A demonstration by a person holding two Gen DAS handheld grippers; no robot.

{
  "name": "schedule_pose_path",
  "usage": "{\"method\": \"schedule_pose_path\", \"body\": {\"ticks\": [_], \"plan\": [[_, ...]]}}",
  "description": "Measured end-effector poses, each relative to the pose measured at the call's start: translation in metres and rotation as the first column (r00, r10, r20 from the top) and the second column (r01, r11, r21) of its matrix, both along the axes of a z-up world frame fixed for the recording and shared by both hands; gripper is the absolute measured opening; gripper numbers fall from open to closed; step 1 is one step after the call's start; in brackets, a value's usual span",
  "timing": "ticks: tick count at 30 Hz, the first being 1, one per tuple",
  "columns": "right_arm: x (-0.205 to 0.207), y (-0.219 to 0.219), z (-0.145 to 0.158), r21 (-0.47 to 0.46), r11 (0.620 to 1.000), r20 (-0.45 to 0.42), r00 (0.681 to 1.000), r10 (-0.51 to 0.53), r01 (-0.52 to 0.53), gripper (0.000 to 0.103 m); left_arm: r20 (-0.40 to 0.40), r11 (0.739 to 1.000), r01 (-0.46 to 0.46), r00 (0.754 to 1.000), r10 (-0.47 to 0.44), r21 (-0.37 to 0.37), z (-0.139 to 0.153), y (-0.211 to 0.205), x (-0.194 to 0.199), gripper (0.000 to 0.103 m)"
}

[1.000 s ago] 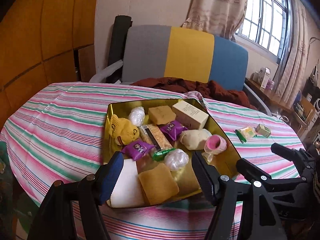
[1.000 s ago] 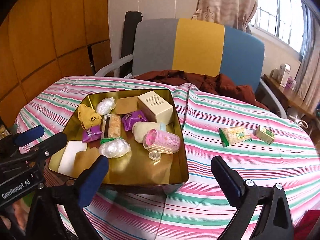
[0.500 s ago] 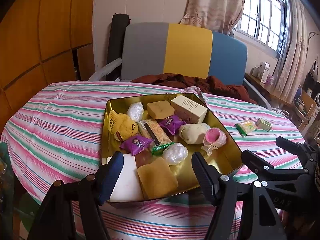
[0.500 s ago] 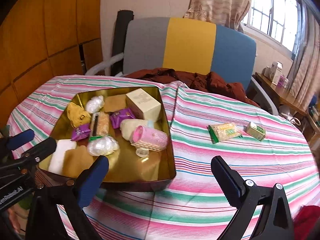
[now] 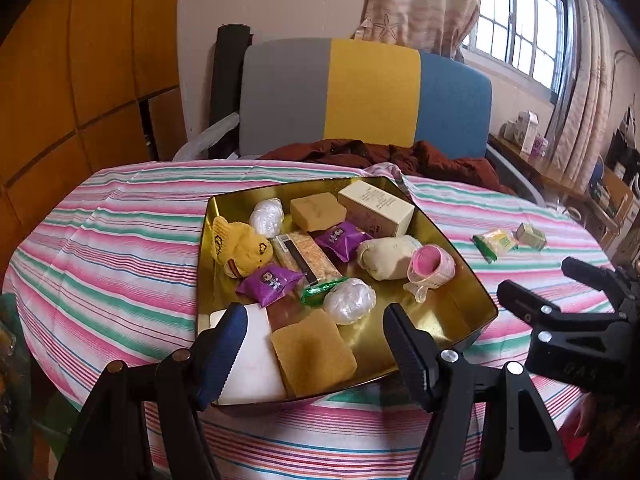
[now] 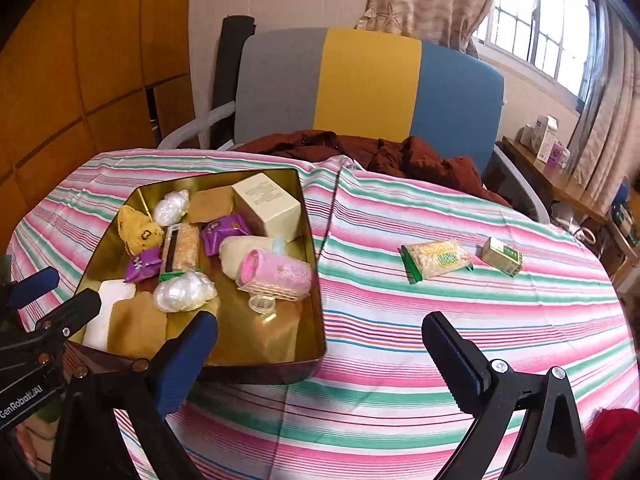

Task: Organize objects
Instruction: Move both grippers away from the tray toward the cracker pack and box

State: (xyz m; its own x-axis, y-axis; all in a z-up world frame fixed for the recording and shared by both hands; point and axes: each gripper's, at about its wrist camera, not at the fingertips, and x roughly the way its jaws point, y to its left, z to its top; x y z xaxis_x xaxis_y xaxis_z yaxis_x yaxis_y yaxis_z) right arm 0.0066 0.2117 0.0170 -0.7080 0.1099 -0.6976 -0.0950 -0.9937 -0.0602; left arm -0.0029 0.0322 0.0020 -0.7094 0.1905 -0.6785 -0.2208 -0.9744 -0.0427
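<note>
— How do the fingers stand?
— The left gripper (image 5: 316, 344) is spread wide and empty over the near edge of the gold tin (image 5: 472, 280); the right gripper (image 6: 320, 344) gapes wide too, holding nothing, above the striped tablecloth (image 6: 400, 312) beside the tin's right wall.
— And the things?
— The tin, at the table's left side, holds a pink roller (image 6: 276, 274), a cream box (image 6: 268, 206), purple packets and sponges. A green-edged snack packet (image 6: 436, 260) and a small green box (image 6: 502, 257) lie apart near the right edge.
</note>
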Motion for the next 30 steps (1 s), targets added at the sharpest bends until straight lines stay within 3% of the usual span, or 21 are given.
{"method": "schedule_pose_path", "body": {"ticks": [19,25,30], "plan": [[-0.010,0.068,0.003,-0.016,0.993,0.036,0.992,-0.120,0.120,0.103,0.017,0.995,0.064,0.998,-0.063,-0.070,-0.008,0.023,-0.008,0.072],[-0.015,0.087,0.005,0.003,0.990,0.039,0.990,-0.138,0.138,0.103,0.022,0.993,0.097,0.995,-0.096,-0.063,-0.009,0.030,-0.010,0.072],[-0.018,0.128,-0.001,-0.041,0.976,0.087,0.974,-0.210,0.214,0.103,0.023,0.989,0.146,0.989,-0.145,-0.031,-0.007,0.036,-0.010,0.072]]}}
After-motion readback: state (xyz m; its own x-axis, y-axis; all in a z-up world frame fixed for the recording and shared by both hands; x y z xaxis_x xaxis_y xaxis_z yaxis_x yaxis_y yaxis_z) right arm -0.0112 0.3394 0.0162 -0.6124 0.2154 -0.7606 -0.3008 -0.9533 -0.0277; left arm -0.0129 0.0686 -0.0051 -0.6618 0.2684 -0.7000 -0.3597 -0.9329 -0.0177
